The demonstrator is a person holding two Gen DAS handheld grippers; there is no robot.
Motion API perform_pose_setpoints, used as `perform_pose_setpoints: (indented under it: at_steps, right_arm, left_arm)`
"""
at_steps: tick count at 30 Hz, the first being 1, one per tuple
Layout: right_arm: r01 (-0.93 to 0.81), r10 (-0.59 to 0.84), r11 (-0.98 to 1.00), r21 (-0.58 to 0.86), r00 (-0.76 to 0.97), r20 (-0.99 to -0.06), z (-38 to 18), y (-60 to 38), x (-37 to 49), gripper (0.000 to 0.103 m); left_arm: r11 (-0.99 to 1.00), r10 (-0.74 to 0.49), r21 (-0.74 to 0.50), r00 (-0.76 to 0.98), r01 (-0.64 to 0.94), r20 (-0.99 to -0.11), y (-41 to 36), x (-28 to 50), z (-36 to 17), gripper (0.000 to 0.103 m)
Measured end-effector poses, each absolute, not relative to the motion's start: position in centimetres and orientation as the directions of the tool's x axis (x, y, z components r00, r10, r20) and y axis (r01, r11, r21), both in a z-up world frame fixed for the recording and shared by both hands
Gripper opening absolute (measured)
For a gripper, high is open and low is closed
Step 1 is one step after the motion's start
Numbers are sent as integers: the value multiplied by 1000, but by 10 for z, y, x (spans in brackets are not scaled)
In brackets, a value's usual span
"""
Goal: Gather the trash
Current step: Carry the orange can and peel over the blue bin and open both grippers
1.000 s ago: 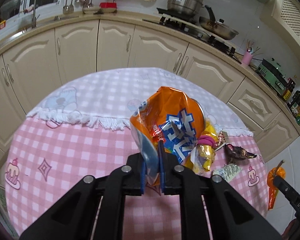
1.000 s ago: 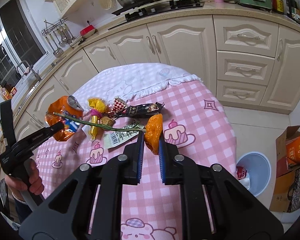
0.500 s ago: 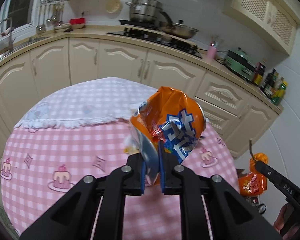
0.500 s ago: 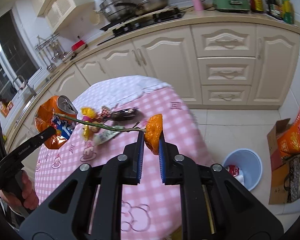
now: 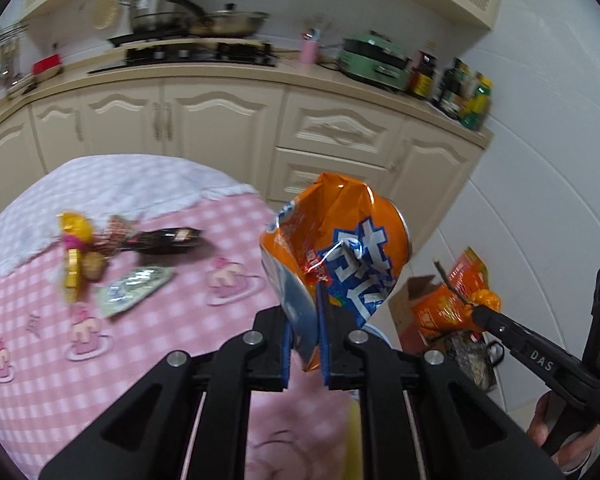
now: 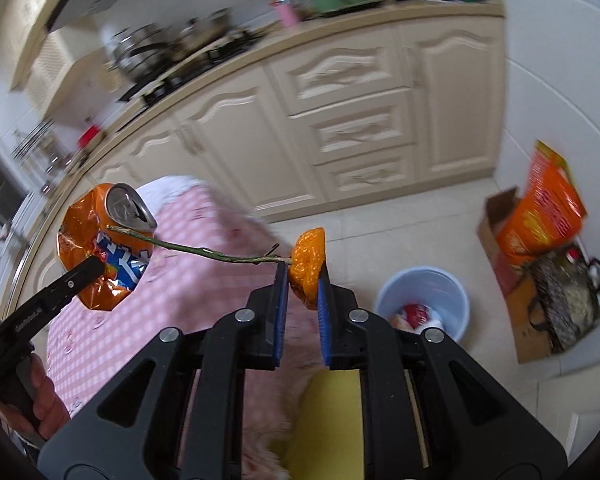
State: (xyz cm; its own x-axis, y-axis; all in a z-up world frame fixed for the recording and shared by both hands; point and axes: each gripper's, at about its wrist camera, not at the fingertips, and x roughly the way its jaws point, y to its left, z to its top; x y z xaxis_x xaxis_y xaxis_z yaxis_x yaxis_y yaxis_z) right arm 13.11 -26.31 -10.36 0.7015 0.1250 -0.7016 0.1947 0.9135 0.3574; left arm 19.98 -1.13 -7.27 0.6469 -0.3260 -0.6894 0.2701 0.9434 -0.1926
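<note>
"DAS" in white on black finger of right gripper, seen from left wrist view. Large white characters on crushed orange can: unreadable.

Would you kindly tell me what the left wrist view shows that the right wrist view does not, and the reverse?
Only the left wrist view shows the wrappers left on the pink table. Only the right wrist view shows the blue bin on the floor, with trash inside, and the can's top. Both show the crushed orange can in the left claw, the orange peel on a stem in the right claw, and the cardboard box.
</note>
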Motion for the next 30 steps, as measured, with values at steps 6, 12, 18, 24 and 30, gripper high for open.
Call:
perform_pose_setpoints:
  at_steps: [6, 12, 18, 24, 30]
  right_arm:
    - [323, 55, 876, 359, 673, -738, -127, -319, 116, 14]
    - [412, 23, 835, 365, 637, -771, -151, -366, 104, 14]
    - [474, 13, 803, 362, 593, -805, -177, -405, 102, 14]
    - [502, 17, 790, 353, 556, -831, -198, -432, 109, 14]
    - [511, 33, 782, 356, 537, -843, -211, -447, 117, 14]
  left_arm:
    - [906, -383, -186, 552, 380, -740, -81, 203, -97, 10]
    - [881, -384, -162, 473, 444, -793, -148, 208, -127, 10]
    - [869, -370, -149, 418, 472, -830, -203, 221, -155, 11]
    - [875, -322, -115, 388, 471, -863, -241, 242, -183, 11]
    - [878, -302, -100, 380, 468, -874, -258, 261, -197, 12]
